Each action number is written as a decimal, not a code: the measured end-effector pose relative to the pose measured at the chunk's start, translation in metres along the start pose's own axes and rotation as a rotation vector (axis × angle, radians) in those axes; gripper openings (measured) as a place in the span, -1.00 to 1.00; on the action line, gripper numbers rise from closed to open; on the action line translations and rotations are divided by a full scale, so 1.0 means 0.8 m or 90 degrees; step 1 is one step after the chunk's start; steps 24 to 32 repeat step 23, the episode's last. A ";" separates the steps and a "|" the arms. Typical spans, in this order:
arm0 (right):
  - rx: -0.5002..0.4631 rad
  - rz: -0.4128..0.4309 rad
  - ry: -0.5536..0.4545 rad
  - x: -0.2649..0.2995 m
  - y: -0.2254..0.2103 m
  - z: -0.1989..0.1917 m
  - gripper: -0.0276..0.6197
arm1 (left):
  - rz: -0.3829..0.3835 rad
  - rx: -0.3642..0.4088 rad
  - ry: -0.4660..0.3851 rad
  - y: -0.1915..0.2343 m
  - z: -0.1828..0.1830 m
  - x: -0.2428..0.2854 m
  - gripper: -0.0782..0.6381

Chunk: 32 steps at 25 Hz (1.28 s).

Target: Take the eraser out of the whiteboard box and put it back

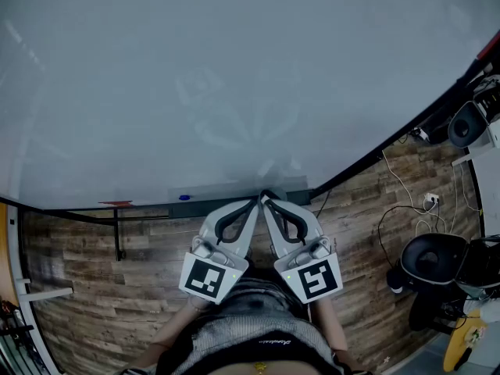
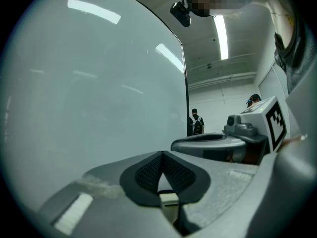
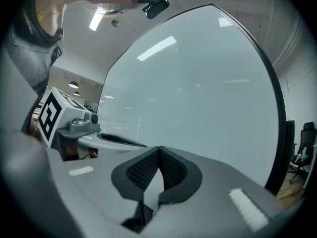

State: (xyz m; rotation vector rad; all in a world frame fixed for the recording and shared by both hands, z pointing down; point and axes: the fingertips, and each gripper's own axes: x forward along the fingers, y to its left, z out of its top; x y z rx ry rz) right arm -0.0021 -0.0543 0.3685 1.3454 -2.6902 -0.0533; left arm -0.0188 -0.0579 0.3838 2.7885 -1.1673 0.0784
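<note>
The whiteboard (image 1: 234,76) fills the upper head view. A grey box (image 1: 205,191) sits on its bottom ledge. No eraser shows in any view. My left gripper (image 1: 255,202) and right gripper (image 1: 266,201) are held side by side, tips nearly touching each other just in front of the box. In the left gripper view the left gripper (image 2: 161,154) has its pads meeting at the tip with nothing between them. The right gripper (image 3: 158,149) looks the same in its own view, shut and empty. Each gripper view shows the other gripper beside it, facing the whiteboard.
A blue marker (image 1: 184,198) and a red item (image 1: 116,204) lie on the ledge left of the box. A black chair (image 1: 433,260), cables (image 1: 402,201) and a speaker (image 1: 467,123) stand on the wood floor at right. Two people (image 2: 196,123) stand far off.
</note>
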 end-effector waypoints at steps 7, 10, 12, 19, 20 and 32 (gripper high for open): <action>-0.002 0.008 0.012 0.004 0.000 -0.004 -0.91 | 0.004 -0.004 0.001 0.004 0.000 0.003 -0.78; -0.007 0.012 0.017 0.006 0.002 -0.004 -0.91 | 0.005 -0.003 0.002 0.005 -0.001 0.002 -0.78; -0.006 0.013 0.018 0.006 0.003 -0.004 -0.91 | 0.007 -0.001 0.001 0.006 -0.001 0.001 -0.78; -0.002 0.011 0.021 0.007 -0.002 -0.006 -0.91 | 0.010 -0.001 0.004 0.005 0.000 0.004 -0.78; -0.002 0.012 0.020 0.006 -0.001 -0.006 -0.91 | 0.010 0.000 0.004 0.005 0.000 0.003 -0.78; -0.001 0.013 0.019 0.006 0.002 -0.006 -0.91 | 0.012 -0.001 0.002 0.005 0.000 0.000 -0.78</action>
